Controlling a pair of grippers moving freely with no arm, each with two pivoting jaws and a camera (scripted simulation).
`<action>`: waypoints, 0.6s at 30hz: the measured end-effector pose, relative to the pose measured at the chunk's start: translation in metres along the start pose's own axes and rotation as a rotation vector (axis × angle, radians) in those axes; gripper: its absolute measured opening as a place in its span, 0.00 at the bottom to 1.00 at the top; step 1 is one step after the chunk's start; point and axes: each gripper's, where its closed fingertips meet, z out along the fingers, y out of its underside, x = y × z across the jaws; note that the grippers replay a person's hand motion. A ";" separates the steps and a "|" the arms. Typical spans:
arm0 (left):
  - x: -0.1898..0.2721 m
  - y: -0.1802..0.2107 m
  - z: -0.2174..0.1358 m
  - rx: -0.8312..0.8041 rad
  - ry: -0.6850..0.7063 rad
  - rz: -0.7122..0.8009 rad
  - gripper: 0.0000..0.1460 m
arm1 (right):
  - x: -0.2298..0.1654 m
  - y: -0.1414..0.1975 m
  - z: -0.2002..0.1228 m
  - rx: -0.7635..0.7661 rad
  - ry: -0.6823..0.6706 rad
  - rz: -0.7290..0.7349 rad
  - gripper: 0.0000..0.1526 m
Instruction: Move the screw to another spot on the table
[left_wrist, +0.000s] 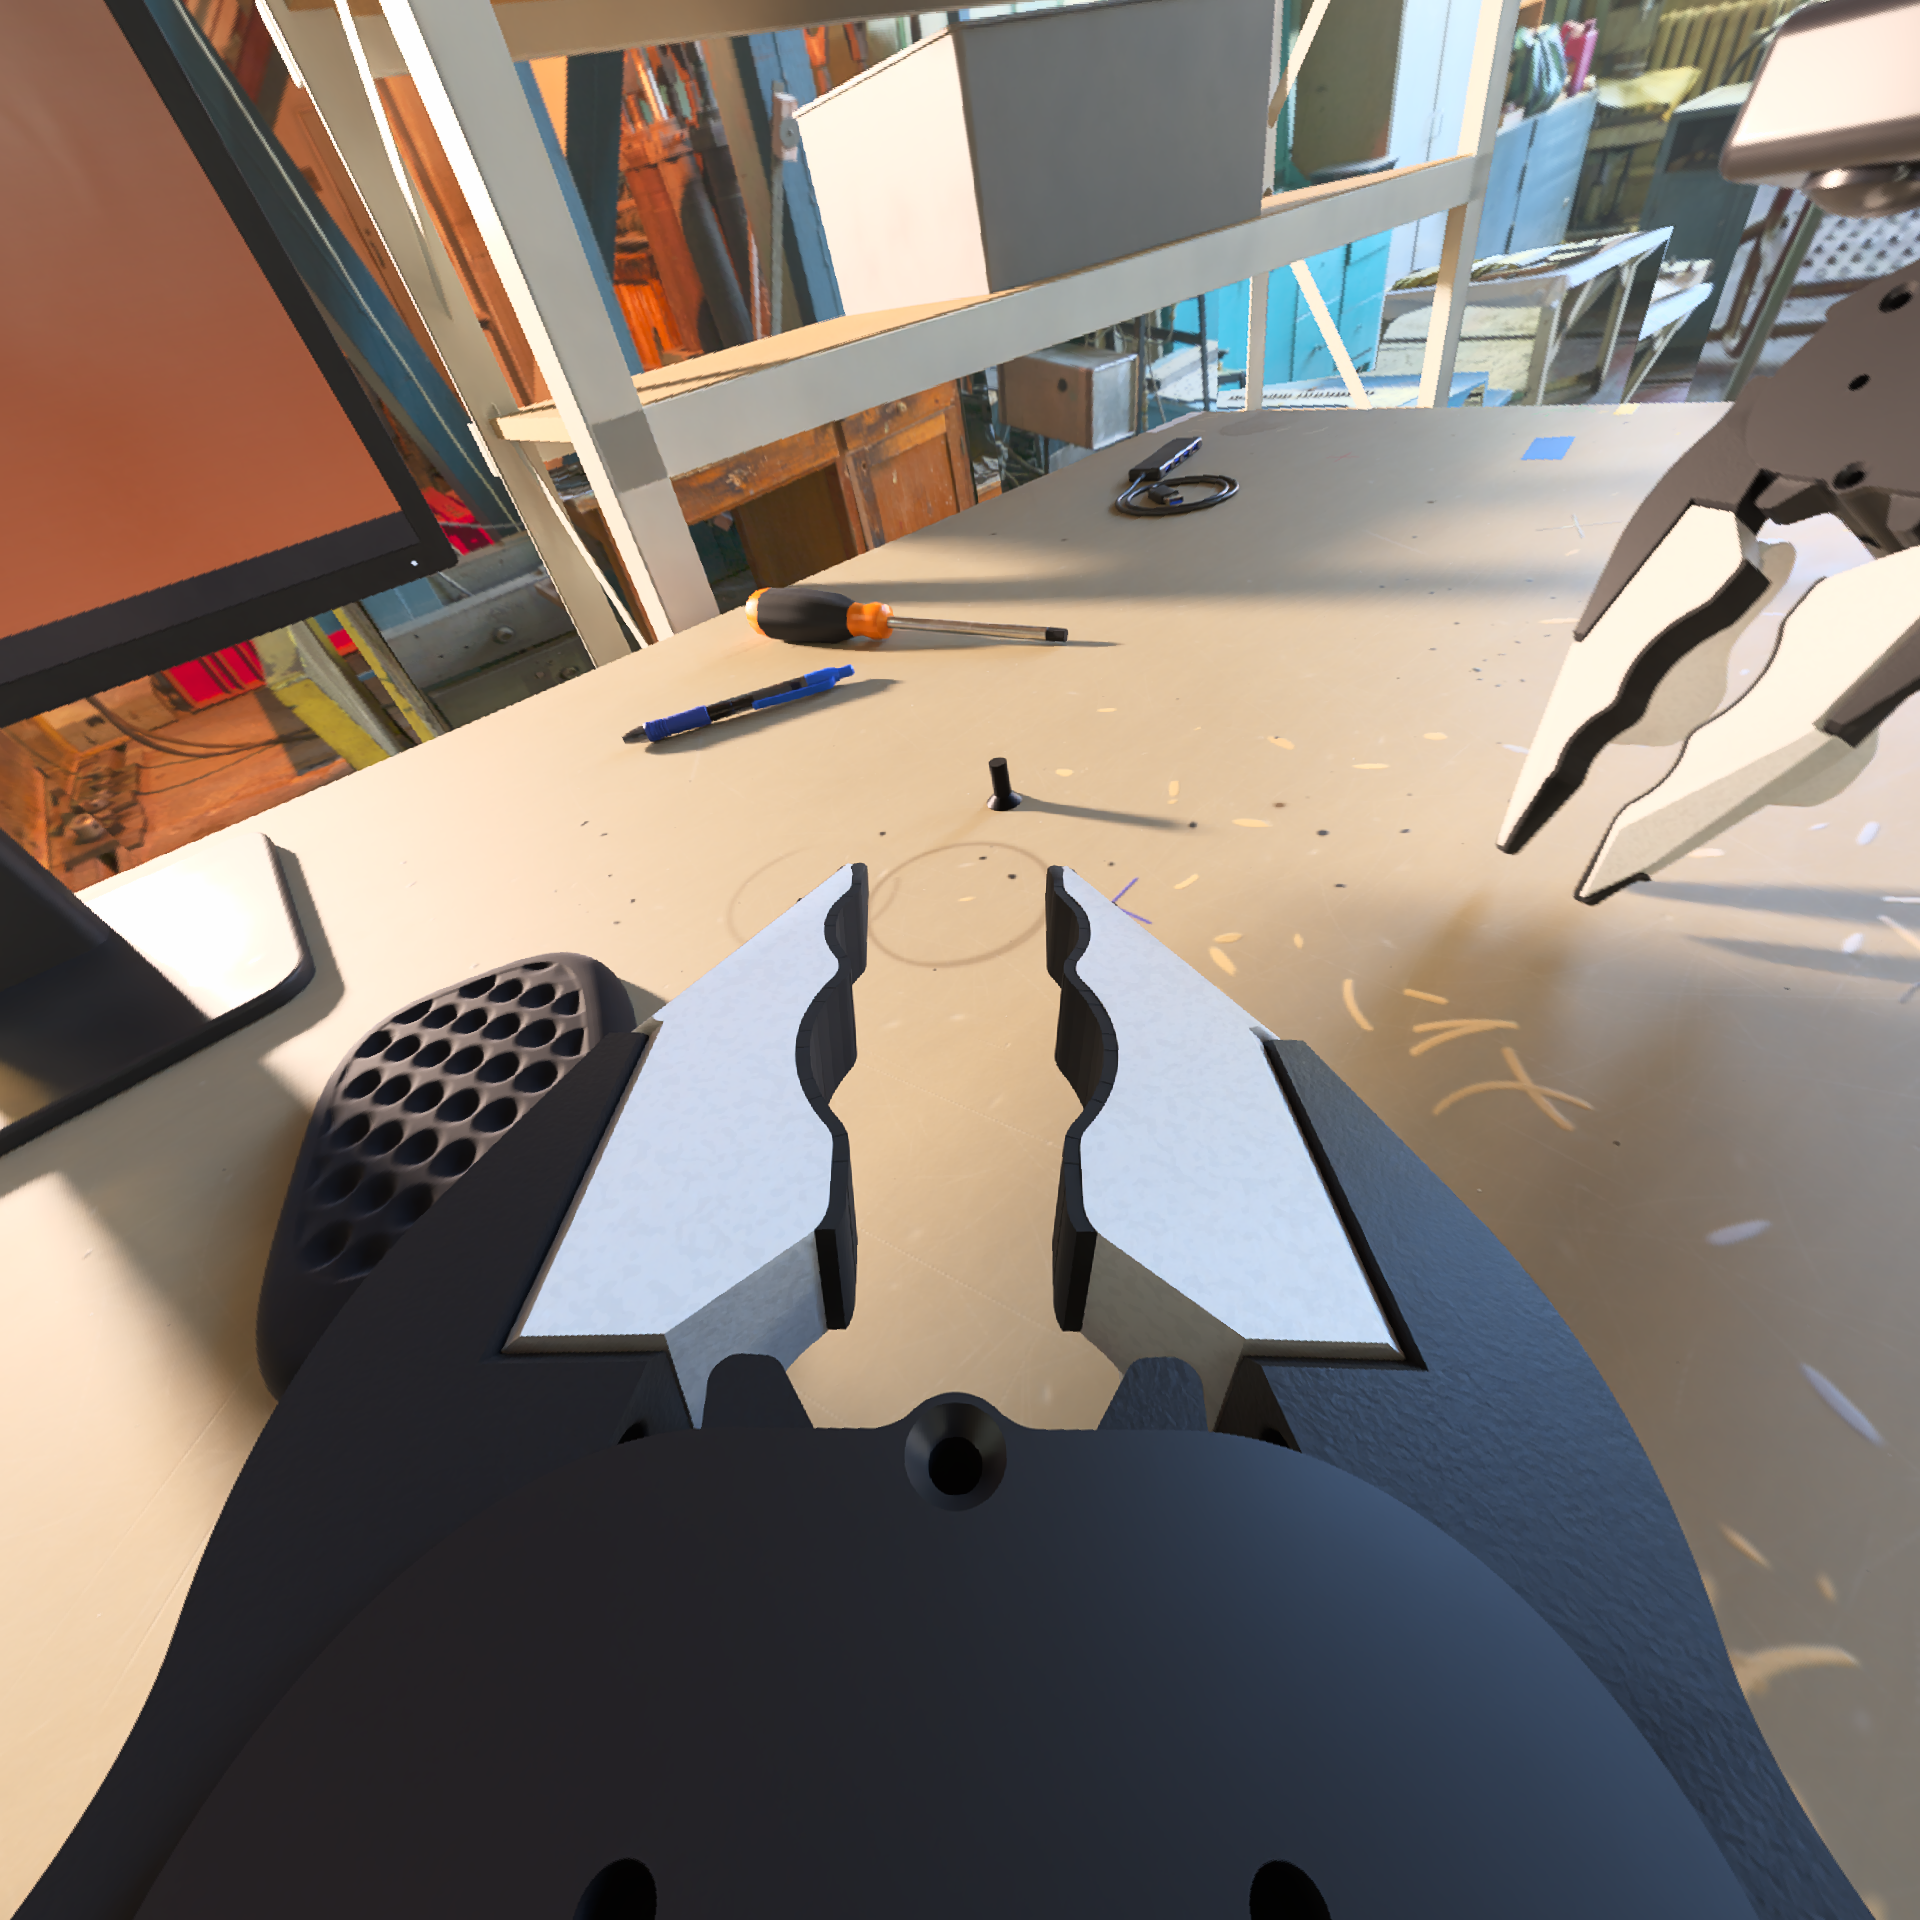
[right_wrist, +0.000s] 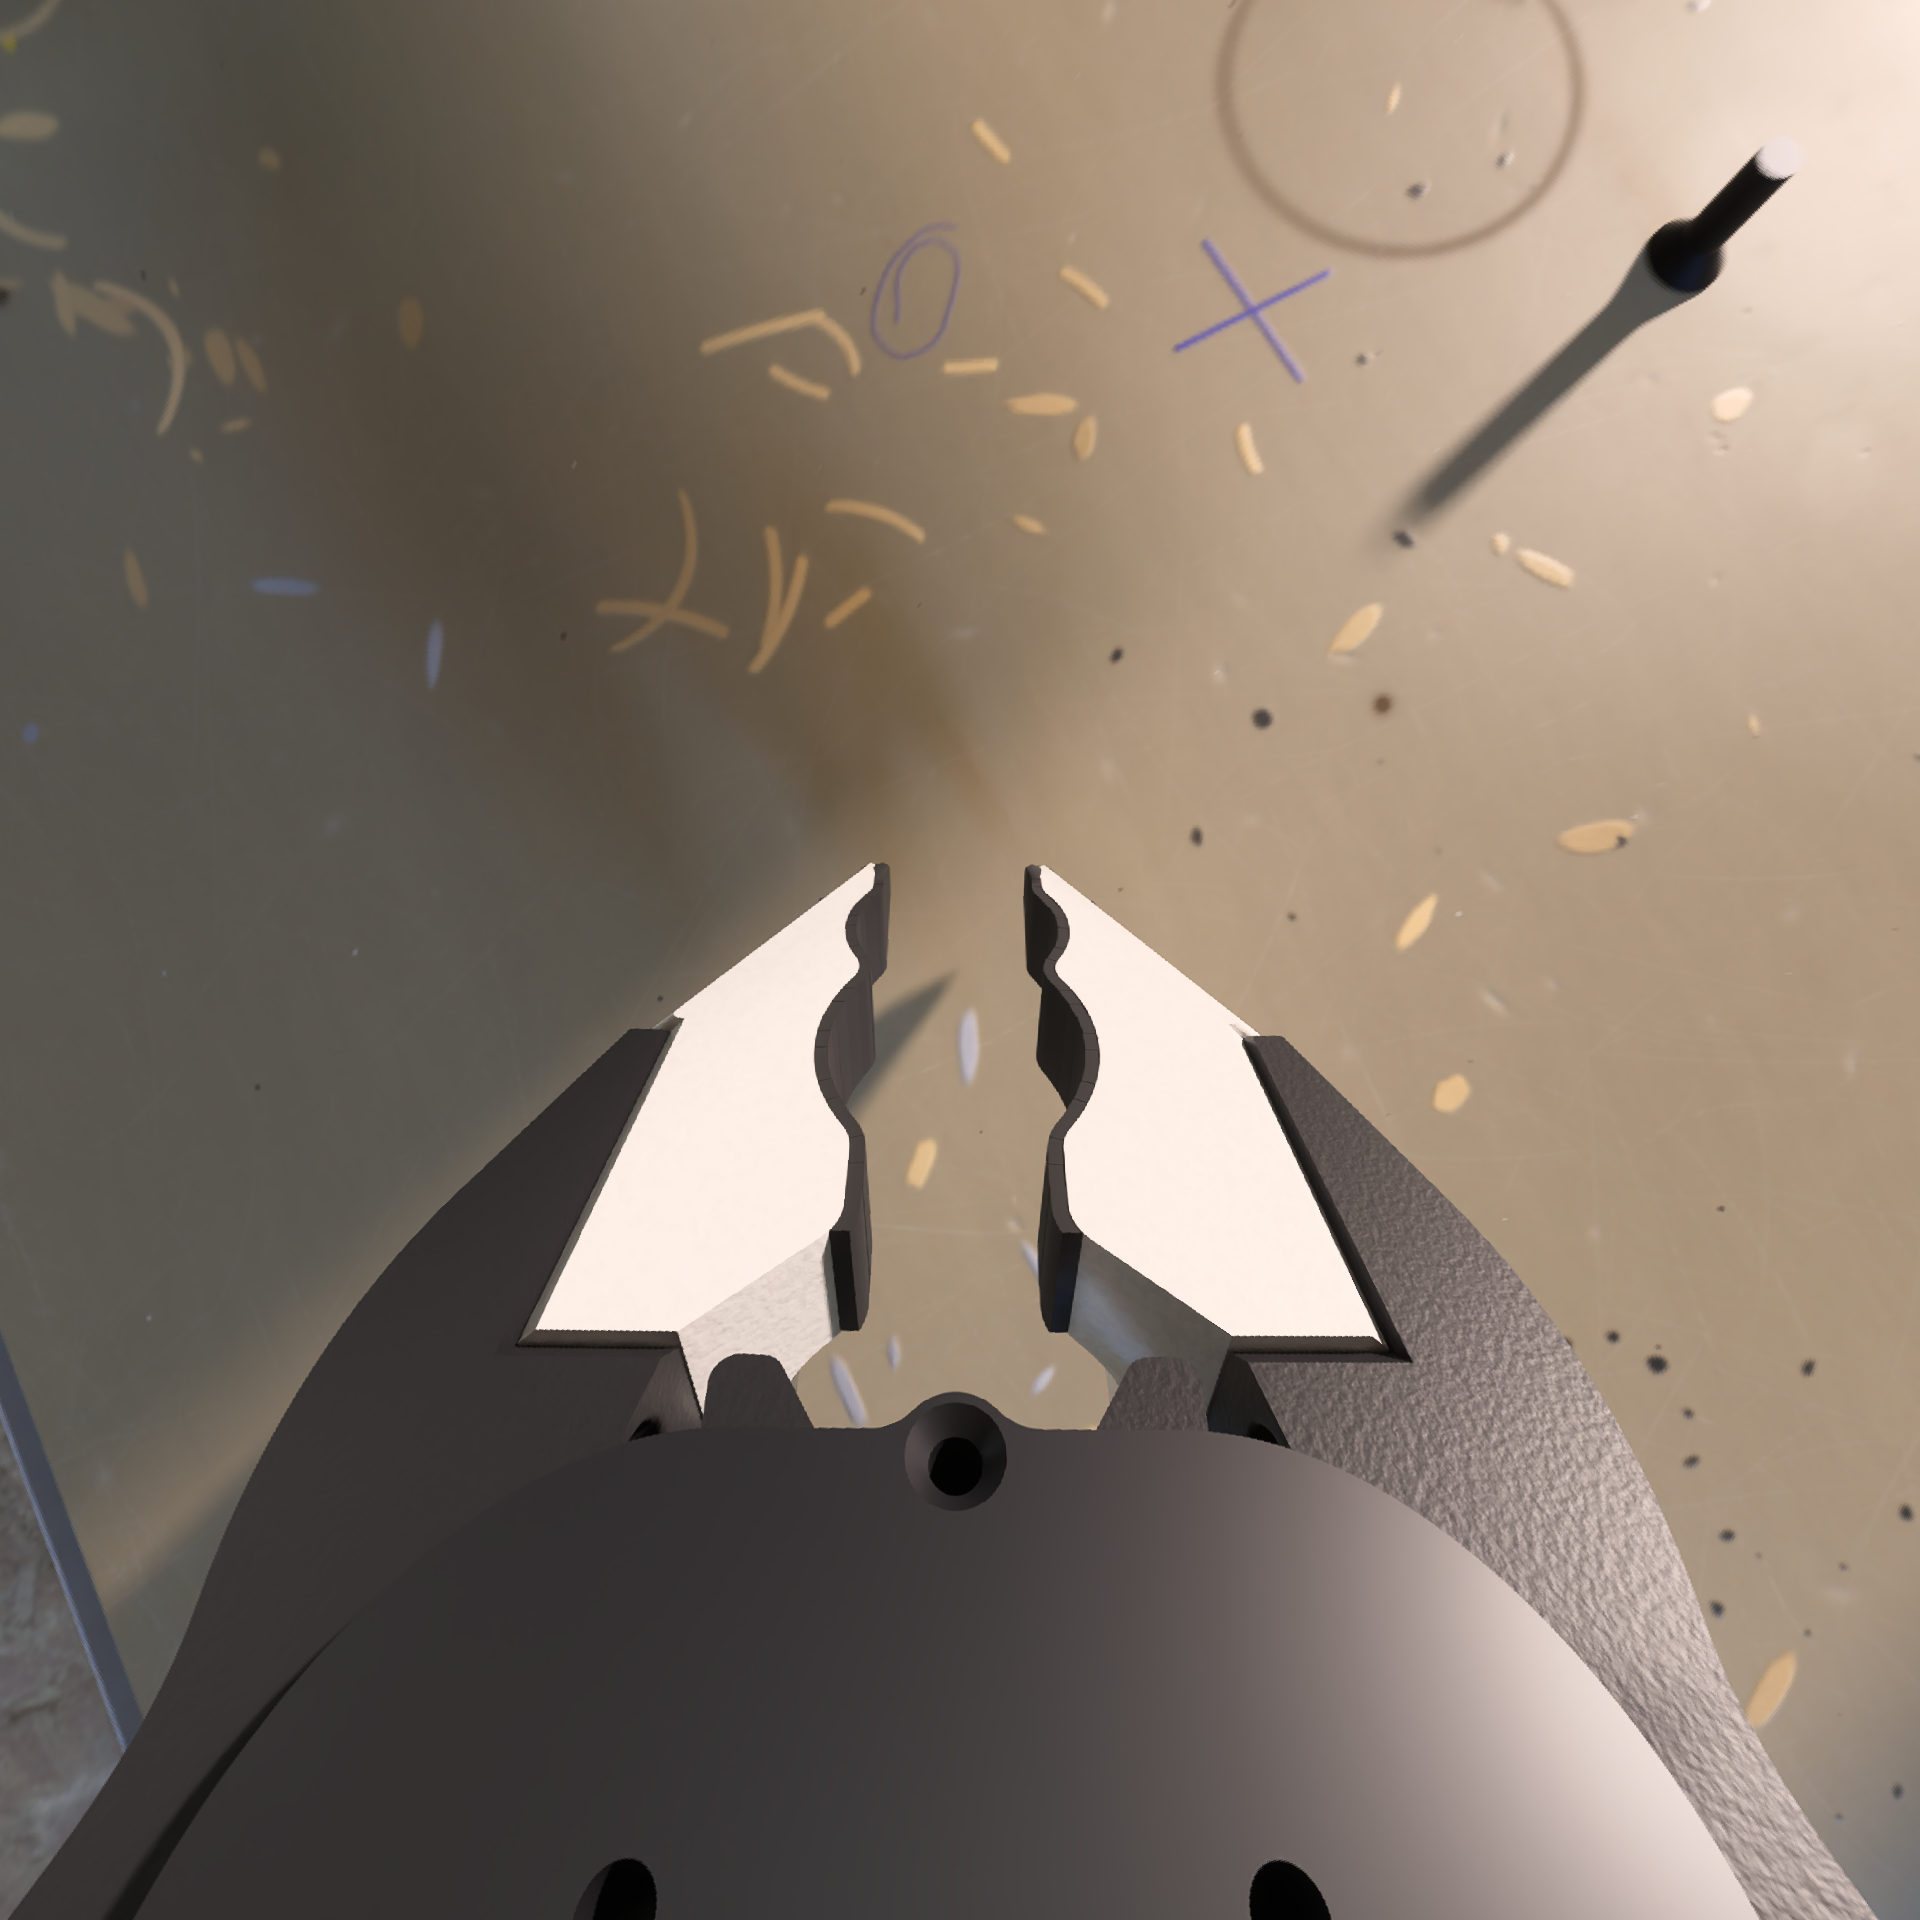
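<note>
A small black screw (left_wrist: 1000, 785) stands on its head on the tan table (left_wrist: 1351, 644), shank up, a little ahead of my left gripper (left_wrist: 954, 878). My left gripper is open and empty, low over the table and apart from the screw. My right gripper (left_wrist: 1553, 871) hangs at the right, points down at the table, open and empty. In the right wrist view the screw (right_wrist: 1714, 223) stands at the upper right, well away from my right gripper (right_wrist: 954, 878), with a long shadow.
A blue pen (left_wrist: 743, 704) and an orange and black screwdriver (left_wrist: 894, 615) lie beyond the screw to the left. A black cable hub (left_wrist: 1174, 480) lies far back. A perforated black mouse (left_wrist: 436, 1122) and a monitor (left_wrist: 177, 343) with its stand are at the left. A shelf frame (left_wrist: 644, 447) stands behind.
</note>
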 end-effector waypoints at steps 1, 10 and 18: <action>0.001 0.000 0.000 -0.001 0.003 -0.002 0.23 | 0.003 -0.003 -0.001 0.012 0.003 0.008 0.18; 0.019 -0.006 0.000 0.001 0.065 -0.030 0.26 | 0.117 -0.111 0.016 0.144 0.206 0.228 0.25; 0.022 -0.009 -0.002 -0.008 0.100 -0.052 0.32 | 0.154 -0.110 0.067 0.001 0.257 0.312 0.25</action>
